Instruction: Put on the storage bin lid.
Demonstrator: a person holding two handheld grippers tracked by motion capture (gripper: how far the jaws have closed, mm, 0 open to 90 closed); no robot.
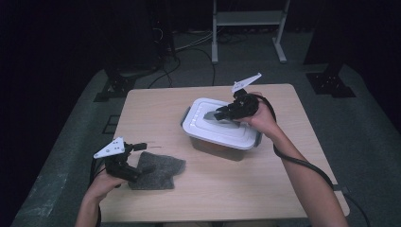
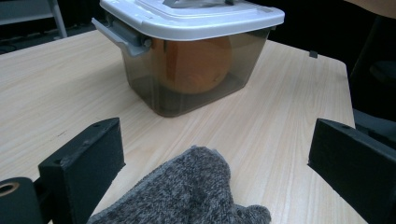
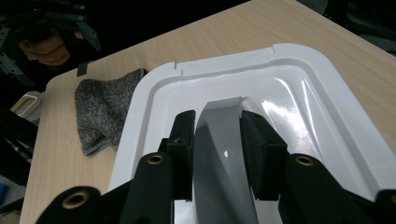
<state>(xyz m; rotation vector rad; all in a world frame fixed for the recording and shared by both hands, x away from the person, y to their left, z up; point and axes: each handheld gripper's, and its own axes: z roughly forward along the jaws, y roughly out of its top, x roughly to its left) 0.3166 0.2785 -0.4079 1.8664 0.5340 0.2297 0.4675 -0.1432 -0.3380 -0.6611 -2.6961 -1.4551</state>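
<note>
A smoky clear plastic box (image 1: 213,146) (image 2: 187,88) with a white lid (image 1: 203,124) (image 3: 299,107) stands mid-table, a round orange thing (image 2: 196,65) inside it. My right gripper (image 1: 222,113) (image 3: 217,140) reaches over the lid from the right, shut on the lid's grey handle (image 3: 222,154), pads pressing both its sides. A grey knitted cloth (image 1: 161,172) (image 2: 187,191) lies flat at the front left. My left gripper (image 1: 143,157) (image 2: 219,158) hovers open over the cloth's near end, its jaws wide apart with nothing held.
The light wooden table (image 1: 236,189) has bare room at front right and back left. A grey latch (image 2: 123,35) hangs at the box's end. Beyond the table are a dark floor, cables and a metal stand (image 1: 248,28).
</note>
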